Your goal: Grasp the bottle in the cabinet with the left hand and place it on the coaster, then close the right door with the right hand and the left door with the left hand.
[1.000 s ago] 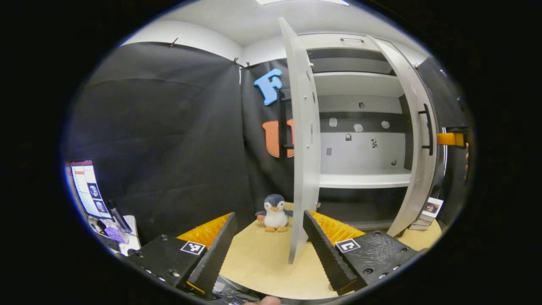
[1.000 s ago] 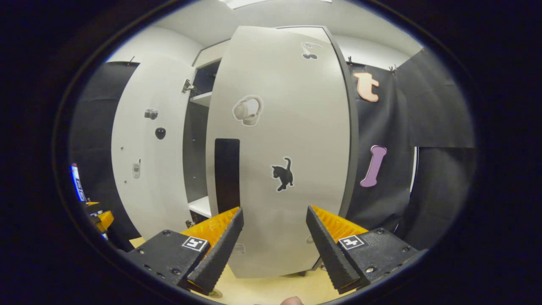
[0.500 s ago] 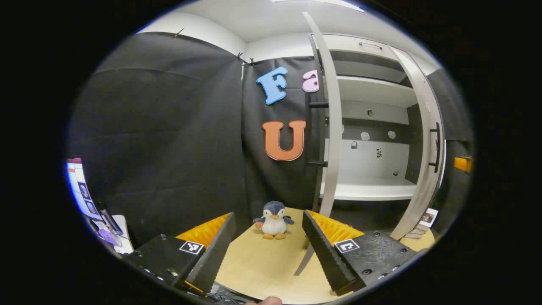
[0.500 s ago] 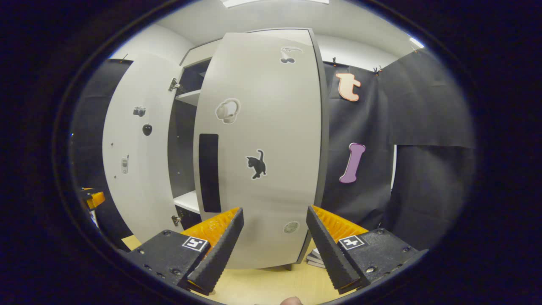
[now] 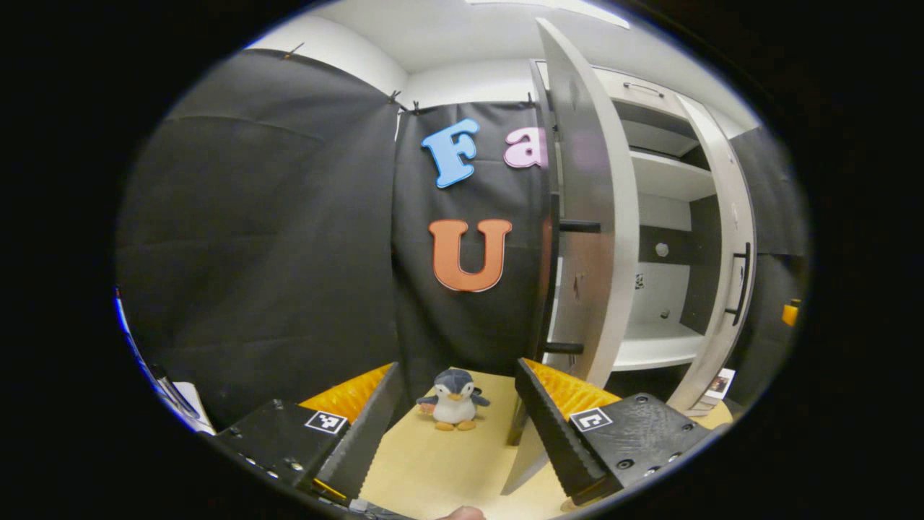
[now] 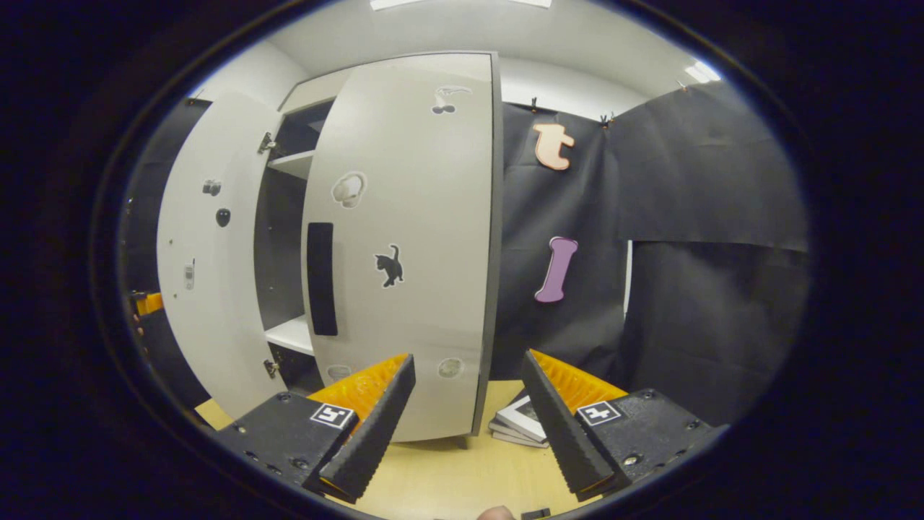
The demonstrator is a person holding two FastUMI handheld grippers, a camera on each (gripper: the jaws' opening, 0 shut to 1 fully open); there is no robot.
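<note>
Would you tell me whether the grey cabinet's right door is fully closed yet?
No, the right door stands ajar, with a dark gap and white shelf showing beside it.

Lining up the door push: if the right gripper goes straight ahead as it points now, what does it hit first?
Probably the right door: its lower outer face lies just past the open right gripper, near the door's free edge. Depth is unclear.

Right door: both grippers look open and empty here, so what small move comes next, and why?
Probably bring the open right gripper forward against the right door and push: it is ajar, with a gap to the left door.
</note>
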